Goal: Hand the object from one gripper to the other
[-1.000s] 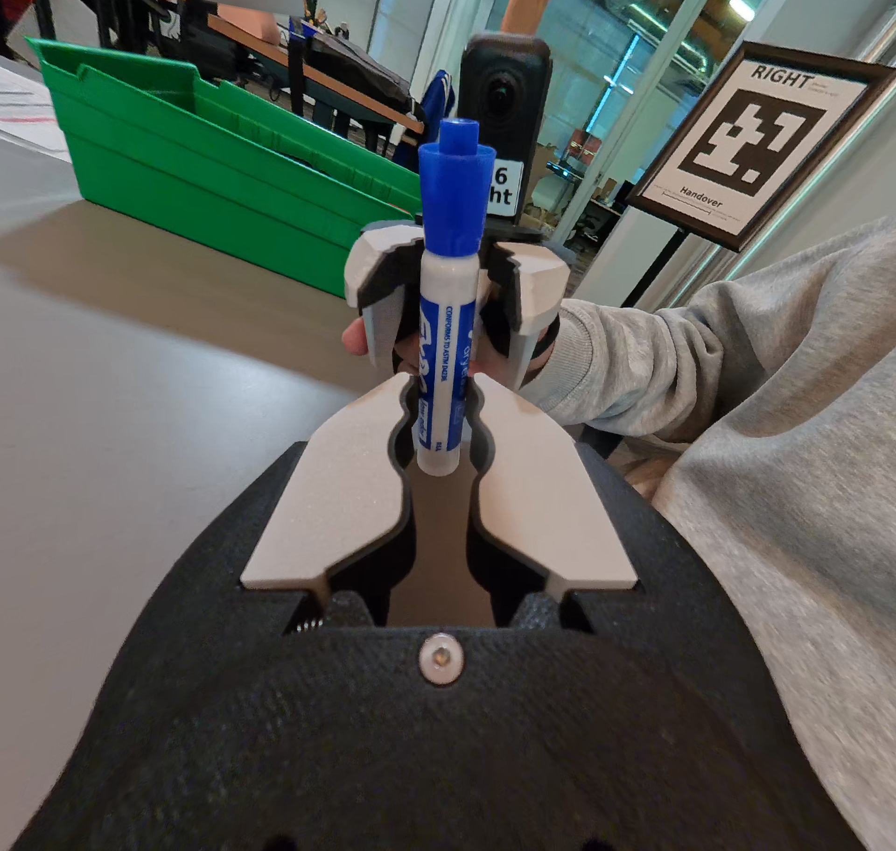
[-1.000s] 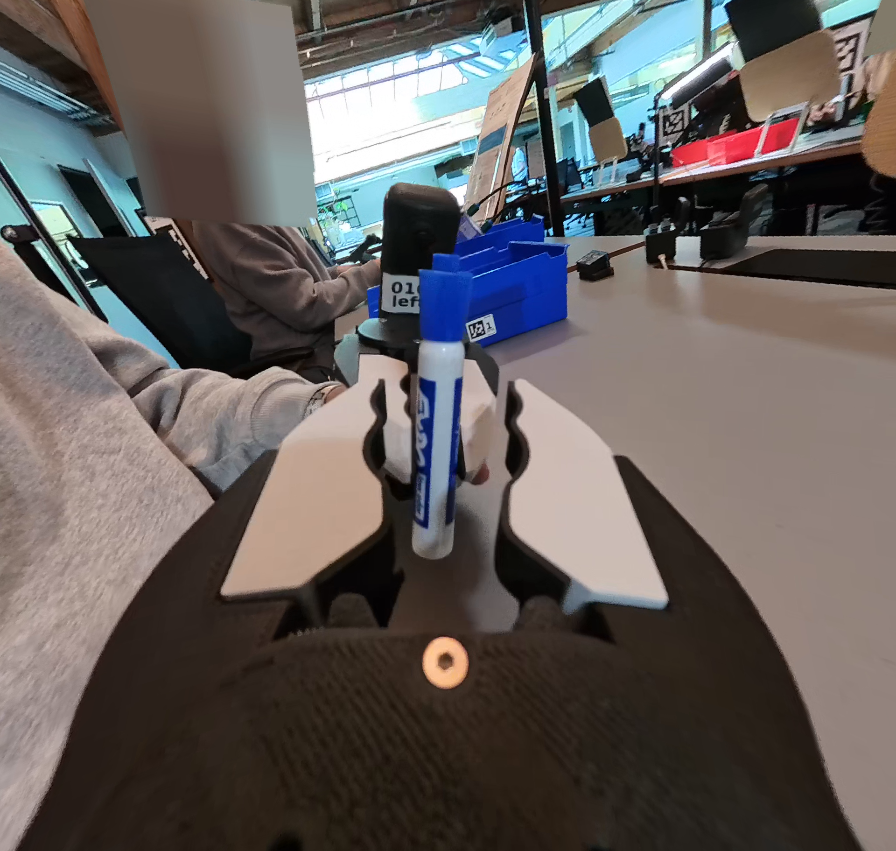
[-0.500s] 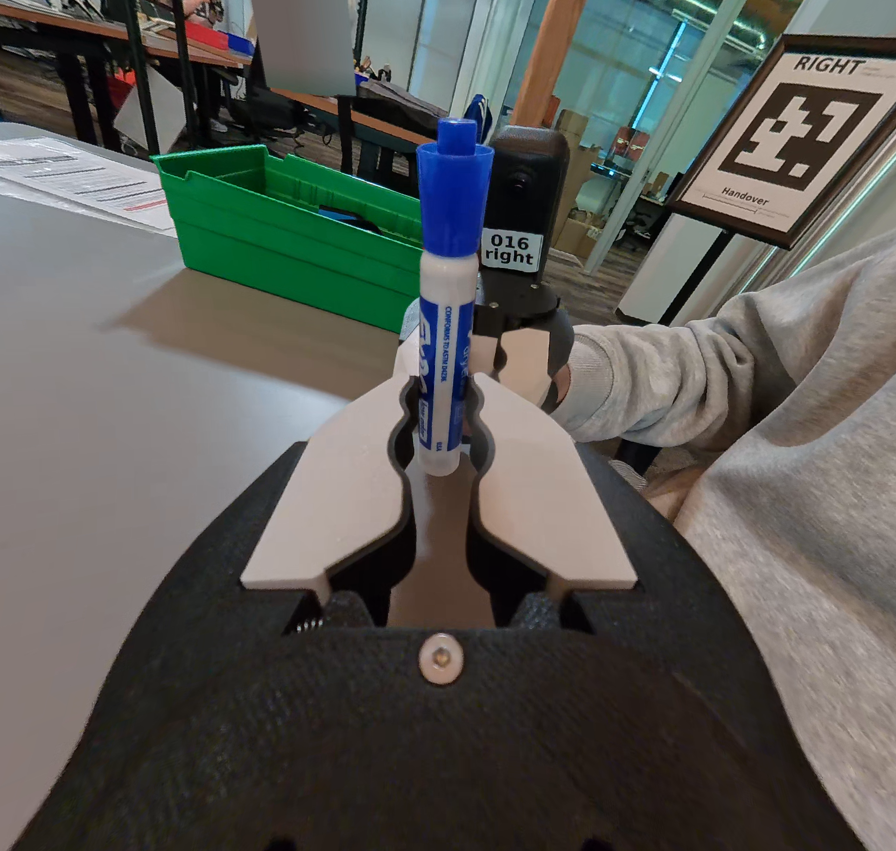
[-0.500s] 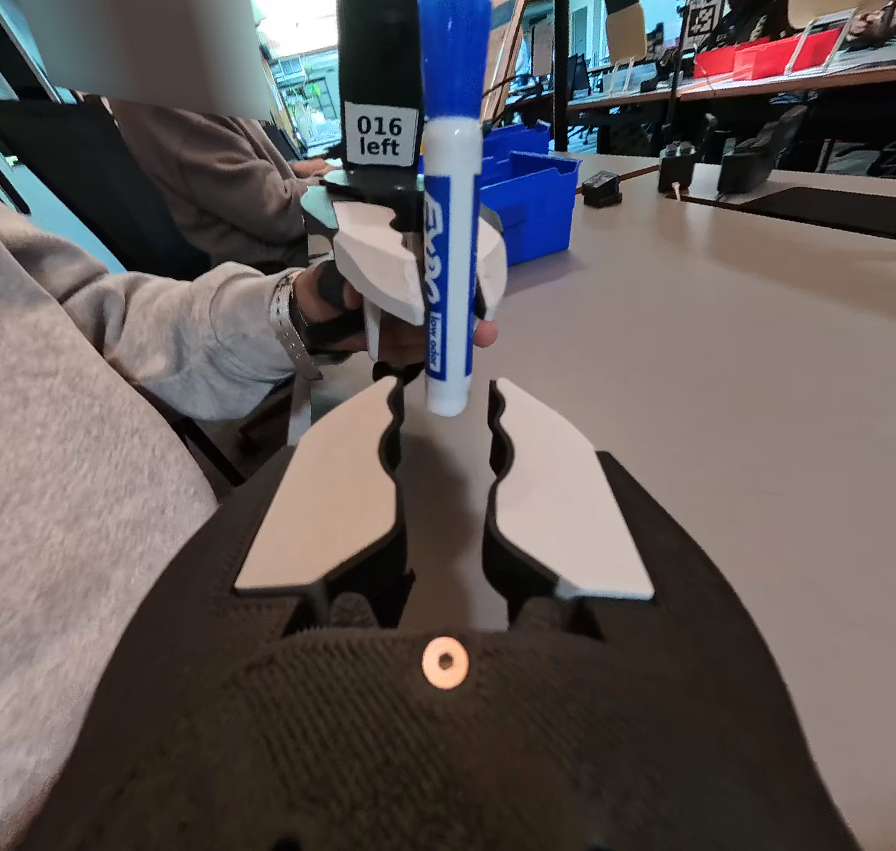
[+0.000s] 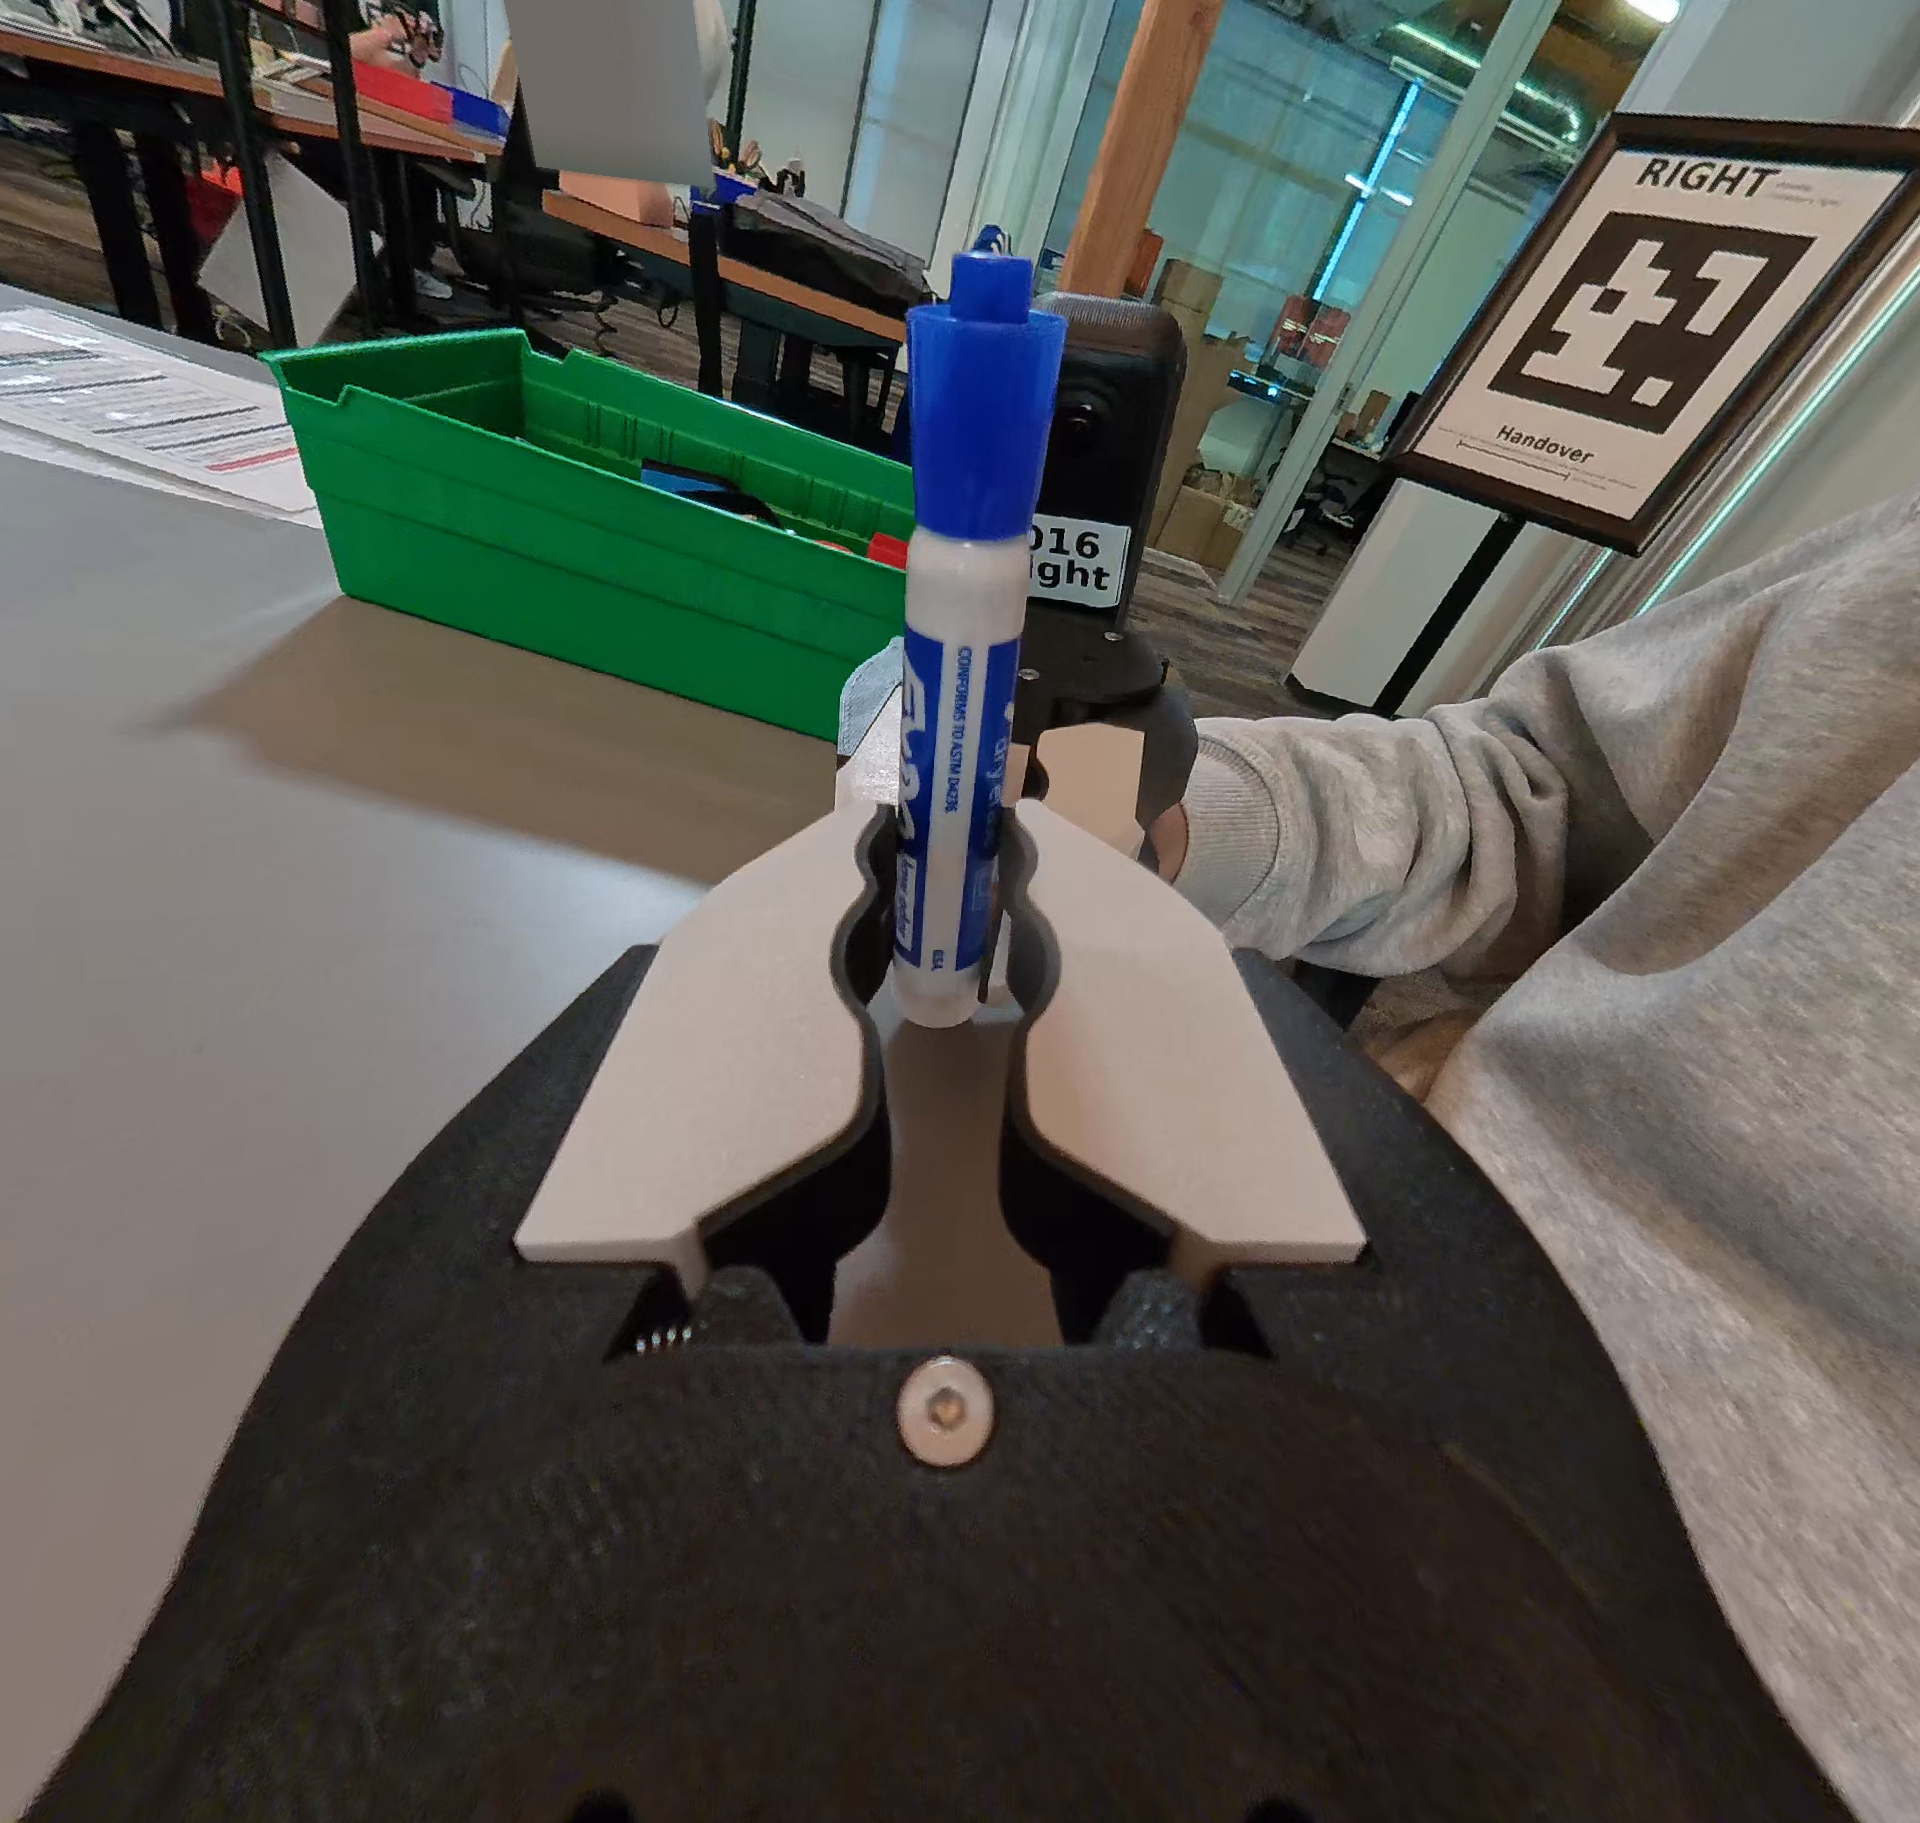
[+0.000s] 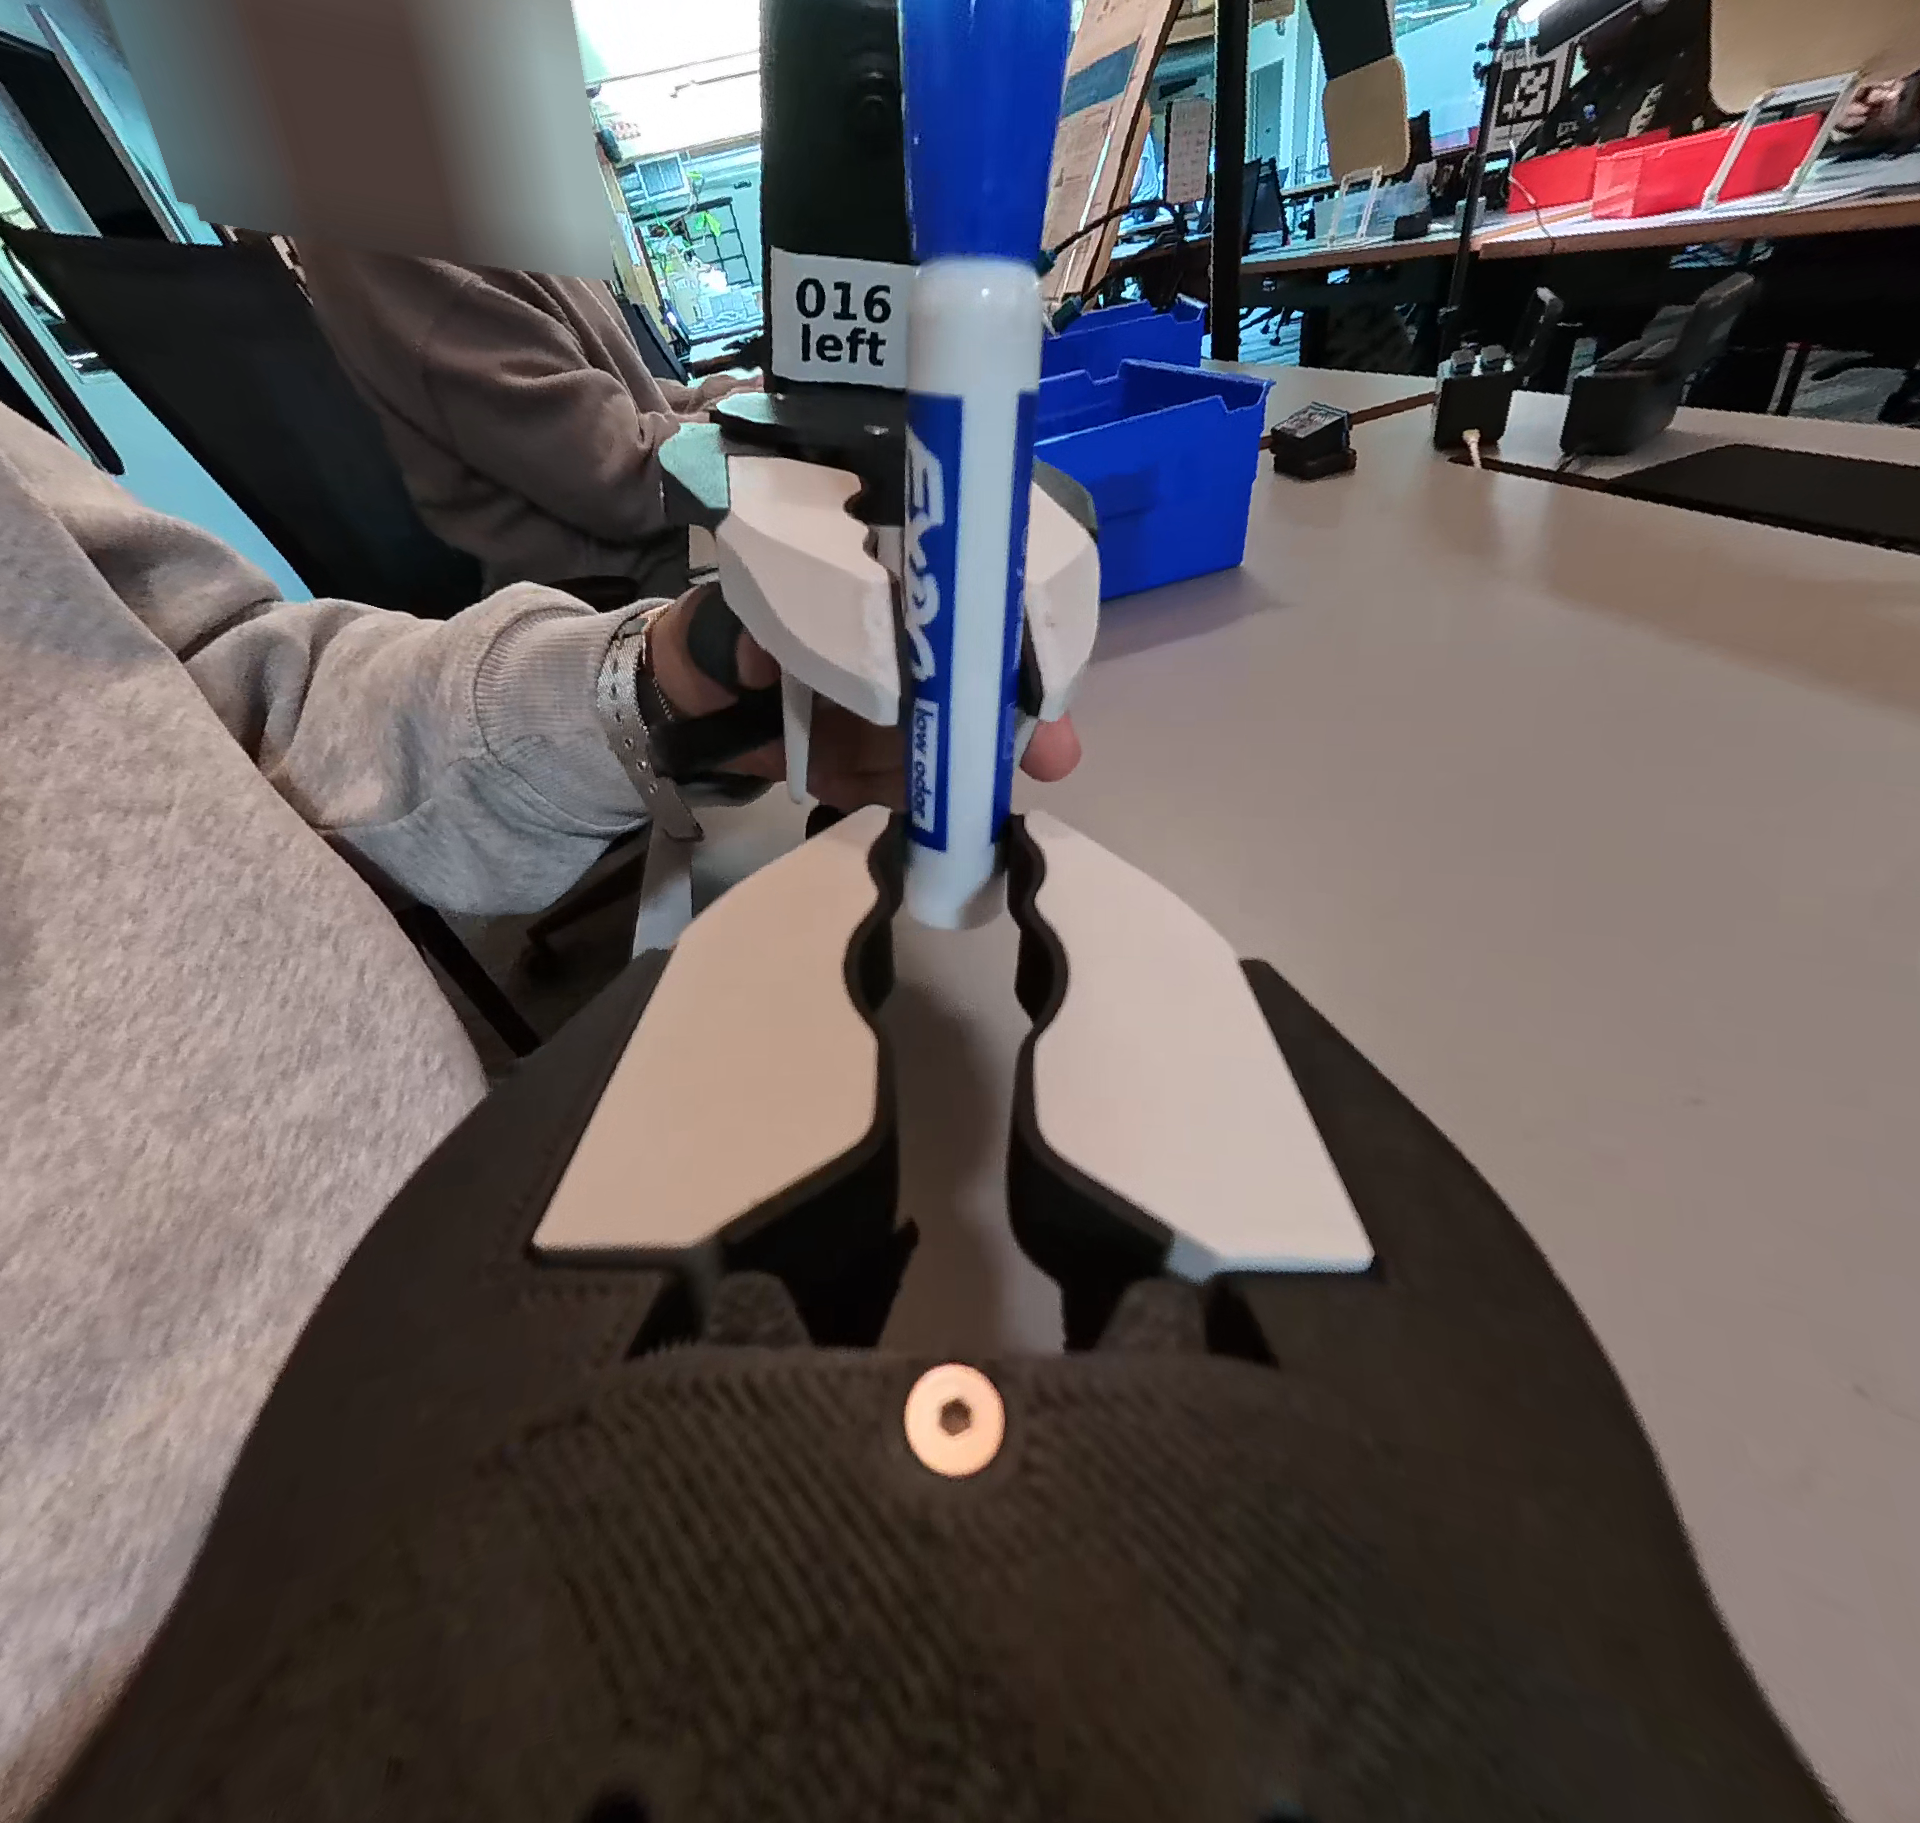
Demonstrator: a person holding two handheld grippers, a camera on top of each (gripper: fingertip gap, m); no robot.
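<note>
Left gripper point(image 5: 945, 900) clamps marker point(image 5: 961, 734) upright, cap at 12 o'clock. Right gripper point(image 6: 951, 874) fingertips flank the marker's base; contact unclear. Green bin point(image 5: 582, 516) at 10 o'clock holds blue and red items, mostly hidden. Blue bin point(image 6: 1153, 464) contents hidden.

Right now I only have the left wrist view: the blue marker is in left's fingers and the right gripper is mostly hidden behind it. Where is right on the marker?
Observer: The right gripper has its fingertips either side of the marker at its white bottom end, below the left gripper.
Operator: Clamped?
Observer: Its fingers sit close against both sides with no gap visible, but a real grip can't be confirmed.
Operator: Anything behind left?
Observer: A blue bin on the table, apart from it.
</note>
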